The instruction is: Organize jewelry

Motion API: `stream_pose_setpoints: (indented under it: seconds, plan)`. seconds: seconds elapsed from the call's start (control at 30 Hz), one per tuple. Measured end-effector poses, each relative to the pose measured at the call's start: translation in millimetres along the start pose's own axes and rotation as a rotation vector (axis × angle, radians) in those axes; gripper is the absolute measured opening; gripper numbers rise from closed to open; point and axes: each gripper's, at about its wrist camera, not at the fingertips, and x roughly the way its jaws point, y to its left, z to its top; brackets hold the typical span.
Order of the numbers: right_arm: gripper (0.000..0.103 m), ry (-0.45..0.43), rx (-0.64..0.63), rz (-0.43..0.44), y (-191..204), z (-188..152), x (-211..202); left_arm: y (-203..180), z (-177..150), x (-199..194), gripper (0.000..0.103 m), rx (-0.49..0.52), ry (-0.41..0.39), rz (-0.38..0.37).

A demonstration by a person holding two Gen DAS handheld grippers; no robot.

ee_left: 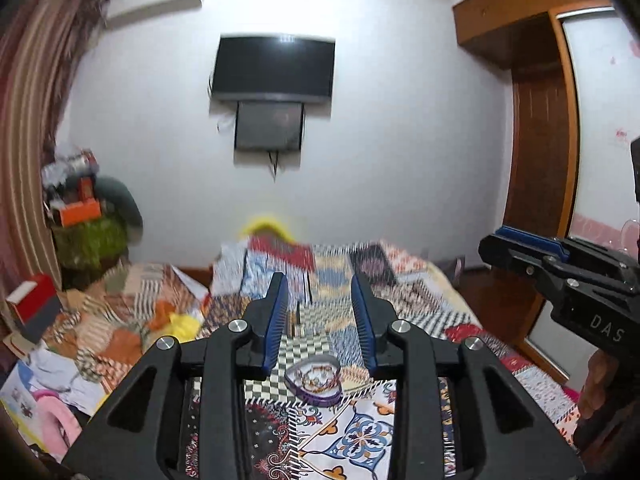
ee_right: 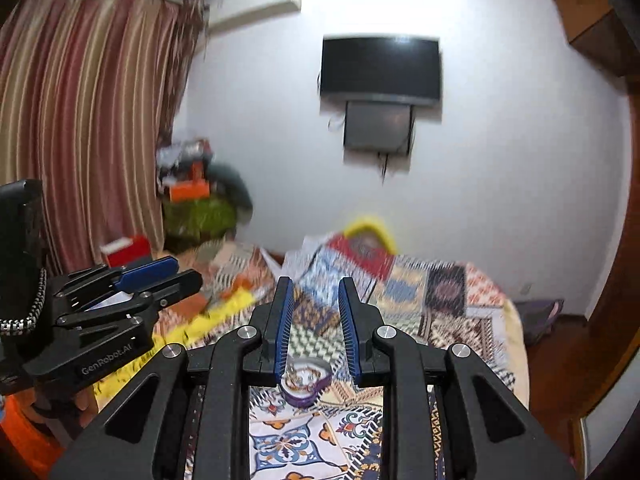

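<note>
A purple heart-shaped jewelry box lies open on the patterned bedspread, with a beaded bracelet inside. It also shows in the right wrist view. My left gripper is open and empty, held above the bed with the box low between its fingers. My right gripper is open and empty, held the same way above the box. The right gripper also shows at the right edge of the left wrist view. The left gripper also shows at the left of the right wrist view.
The bed carries a patchwork spread with clothes and yellow cloth on its left side. A red box and piled items stand at the left by the curtain. A wardrobe stands at the right. A TV hangs on the far wall.
</note>
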Motion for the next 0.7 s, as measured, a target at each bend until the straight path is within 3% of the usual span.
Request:
stream_pose_setpoints:
  seconds: [0.03,0.1,0.23,0.3,0.4,0.5,0.7]
  plan:
    - [0.033,-0.026,0.011,-0.008,1.5,0.4,-10.1,-1.5,0.8,-8.1,0.042,0.002,-0.017,0.005]
    - [0.053,-0.070,0.027,-0.023,3.4,0.8,-23.1,-5.8,1.8,-28.8,0.054,0.004,-0.064,0.029]
    - [0.068,-0.128,0.027,-0.076,9.9,0.0,-43.5,-10.4,-0.7,-51.4,0.060,0.007,-0.096,0.050]
    - [0.086,-0.149,0.039,-0.086,12.3,-1.8,-47.0,-10.7,-3.3,-58.2,0.066,-0.008,-0.097,0.057]
    - [0.099,-0.166,0.060,-0.112,13.2,-5.2,-49.3,-9.0,-7.3,-64.7,0.073,-0.038,-0.103,0.060]
    - [0.103,-0.169,0.080,-0.130,14.8,-8.8,-50.8,-8.3,-9.3,-68.3,0.083,-0.048,-0.113,0.080]
    - [0.103,-0.147,0.080,-0.144,16.5,-13.4,-52.9,-9.5,-12.4,-75.5,0.085,-0.052,-0.107,0.077]
